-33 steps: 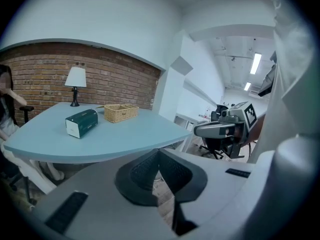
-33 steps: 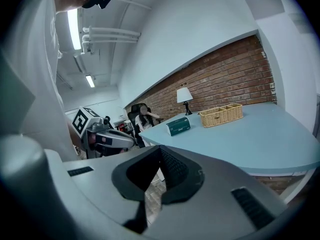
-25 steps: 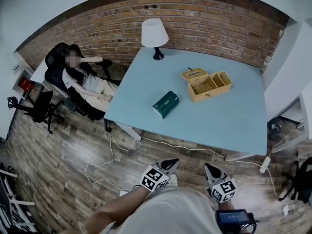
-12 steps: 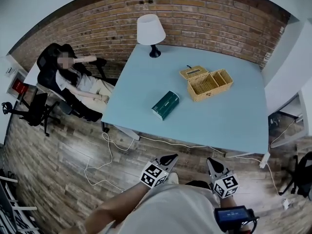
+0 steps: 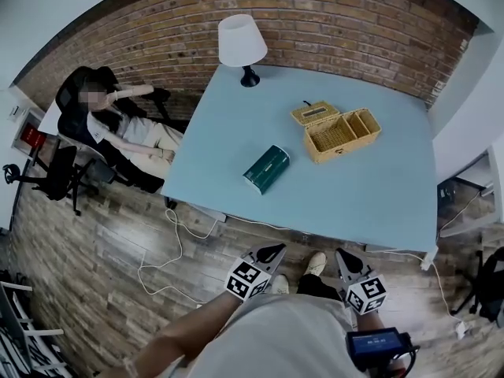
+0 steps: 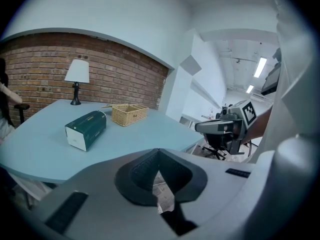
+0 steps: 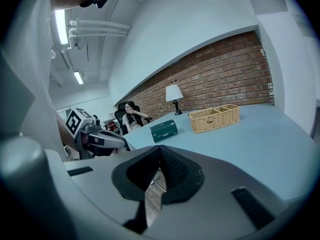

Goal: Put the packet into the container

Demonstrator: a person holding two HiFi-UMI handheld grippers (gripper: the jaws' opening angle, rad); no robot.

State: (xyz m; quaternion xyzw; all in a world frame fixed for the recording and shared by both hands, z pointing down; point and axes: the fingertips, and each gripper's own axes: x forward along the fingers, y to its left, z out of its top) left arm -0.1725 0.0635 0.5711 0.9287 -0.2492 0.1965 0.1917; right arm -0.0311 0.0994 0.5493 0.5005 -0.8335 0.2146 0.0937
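Now, tongs: left gripper (image 5: 272,250), right gripper (image 5: 340,254) are hanging clenched, seemingly empty.
Reach: opening one wide, straddling dark green cardboard packet (image 5: 266,168) toward pale blue table (image 5: 378,203) near-left corner.

No words or numbers can be read; any print on the green packet (image 5: 267,168) is too small to tell; the cubes on the left gripper (image 5: 276,248) and right gripper (image 5: 339,253) bear only black-and-white square patterns; the small blue screen (image 5: 376,343) is blurred.
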